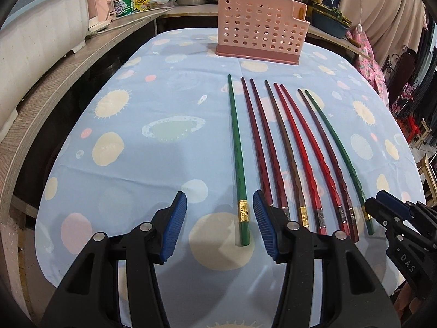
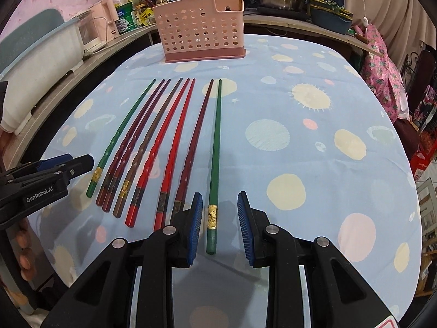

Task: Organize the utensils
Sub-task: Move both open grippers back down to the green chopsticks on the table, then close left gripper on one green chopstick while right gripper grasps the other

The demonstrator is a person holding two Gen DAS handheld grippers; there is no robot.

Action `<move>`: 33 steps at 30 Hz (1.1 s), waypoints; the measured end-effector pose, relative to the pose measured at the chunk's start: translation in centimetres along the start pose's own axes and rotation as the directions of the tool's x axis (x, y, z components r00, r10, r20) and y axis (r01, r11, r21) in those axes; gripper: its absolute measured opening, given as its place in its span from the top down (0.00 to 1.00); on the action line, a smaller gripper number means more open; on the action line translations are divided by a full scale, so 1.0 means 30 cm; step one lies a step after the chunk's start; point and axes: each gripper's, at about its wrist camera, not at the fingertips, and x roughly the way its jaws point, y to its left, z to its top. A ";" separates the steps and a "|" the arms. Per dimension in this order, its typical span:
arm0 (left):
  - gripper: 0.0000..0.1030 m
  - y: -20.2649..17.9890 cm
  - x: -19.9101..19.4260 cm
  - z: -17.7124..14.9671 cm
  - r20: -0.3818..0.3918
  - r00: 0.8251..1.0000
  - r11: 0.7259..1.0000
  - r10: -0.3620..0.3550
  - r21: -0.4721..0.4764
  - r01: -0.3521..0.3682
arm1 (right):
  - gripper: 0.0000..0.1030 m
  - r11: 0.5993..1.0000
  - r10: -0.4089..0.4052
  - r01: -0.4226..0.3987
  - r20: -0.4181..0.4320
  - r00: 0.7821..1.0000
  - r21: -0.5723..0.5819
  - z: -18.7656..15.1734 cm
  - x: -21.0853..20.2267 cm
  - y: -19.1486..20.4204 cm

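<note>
Eight chopsticks lay in a row on the tablecloth — two green, two bright red, three dark maroon, one brown. The left gripper stood wide open and empty, one green chopstick between its fingers. The right gripper, likewise open and empty, straddled the other green chopstick. Beyond both stood one pink perforated holder. They looked light, stiff and slick — probably best pinched near the gold band.

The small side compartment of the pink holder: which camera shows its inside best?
The right wrist view. There the pink holder turns its small compartment open toward the camera. In the left wrist view the same compartment shows only as a narrow slot at the holder's edge.
</note>
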 end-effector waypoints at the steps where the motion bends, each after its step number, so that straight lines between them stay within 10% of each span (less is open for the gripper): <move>1: 0.53 -0.001 0.002 -0.002 -0.002 1.000 1.000 -0.001 0.000 0.001 | 0.74 1.000 0.000 0.000 -0.001 1.000 -0.001 -0.001 0.002 0.001; 29: 0.53 -0.019 0.052 -0.035 -0.037 0.999 0.999 0.027 0.033 -0.026 | 0.83 1.000 -0.011 0.011 -0.014 1.000 -0.013 -0.021 0.022 0.002; 33: 0.69 -0.021 0.050 -0.033 -0.031 0.999 0.999 0.026 0.042 -0.025 | 0.86 1.000 -0.016 0.016 -0.013 1.000 -0.013 -0.020 0.023 0.000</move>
